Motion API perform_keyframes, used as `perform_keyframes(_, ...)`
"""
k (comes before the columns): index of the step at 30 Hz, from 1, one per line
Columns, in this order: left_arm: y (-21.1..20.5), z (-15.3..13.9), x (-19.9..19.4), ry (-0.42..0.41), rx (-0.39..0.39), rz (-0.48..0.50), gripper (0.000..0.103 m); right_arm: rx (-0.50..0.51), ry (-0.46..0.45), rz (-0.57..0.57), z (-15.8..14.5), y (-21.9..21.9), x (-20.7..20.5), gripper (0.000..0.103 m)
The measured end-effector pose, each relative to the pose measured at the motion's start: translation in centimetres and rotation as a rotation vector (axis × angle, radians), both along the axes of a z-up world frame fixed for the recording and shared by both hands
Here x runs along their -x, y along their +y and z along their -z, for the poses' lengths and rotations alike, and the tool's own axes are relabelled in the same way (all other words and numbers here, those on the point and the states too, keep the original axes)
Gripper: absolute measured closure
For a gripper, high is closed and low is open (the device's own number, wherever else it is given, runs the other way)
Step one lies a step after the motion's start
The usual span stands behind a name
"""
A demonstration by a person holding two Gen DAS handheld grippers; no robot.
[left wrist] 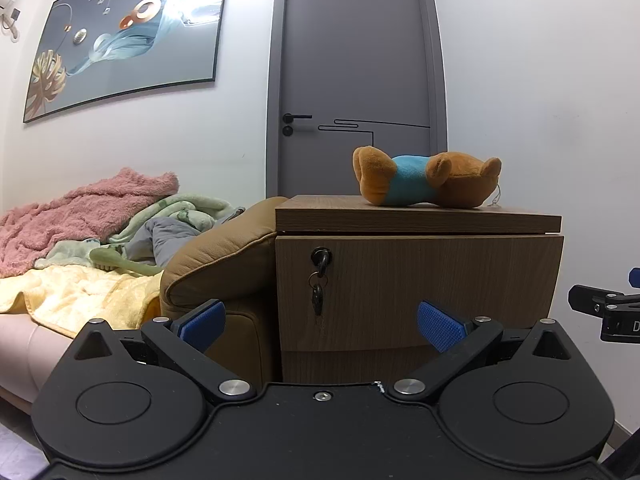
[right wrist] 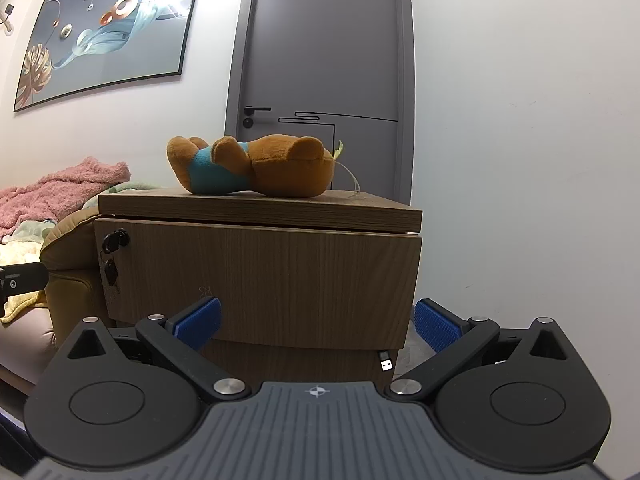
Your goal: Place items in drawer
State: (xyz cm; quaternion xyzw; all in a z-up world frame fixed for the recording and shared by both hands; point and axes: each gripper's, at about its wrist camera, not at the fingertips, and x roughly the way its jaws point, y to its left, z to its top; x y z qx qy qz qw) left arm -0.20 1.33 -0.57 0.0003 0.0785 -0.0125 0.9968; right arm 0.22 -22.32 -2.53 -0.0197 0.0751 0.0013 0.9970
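A brown plush bear in a blue shirt [left wrist: 424, 180] lies atop the wood-grain cabinet [left wrist: 416, 220], above its closed drawer front [left wrist: 420, 288]. Behind stand a grey door [left wrist: 356, 80] and white walls. Both the left hand-held gripper [left wrist: 320, 326] and the right hand-held gripper [right wrist: 318, 322] hold their fingers apart, empty.

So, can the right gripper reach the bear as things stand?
Probably yes. The right gripper is open and empty, and the bear lies exposed on the cabinet top with nothing in between; the gripper must only rise.

Left claw [left wrist: 321, 325] black, blue ribbed pads, right claw [right wrist: 317, 322] ribbed grey plate
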Motion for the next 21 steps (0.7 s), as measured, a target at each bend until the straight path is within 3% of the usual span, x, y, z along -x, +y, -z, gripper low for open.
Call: perform_keyframes(21, -0.28, 0.03, 0.02, -0.009, -0.003, 0.006, 0.001, -0.007, -0.003, -0.003, -0.08, -0.15, 0.03, 0.0)
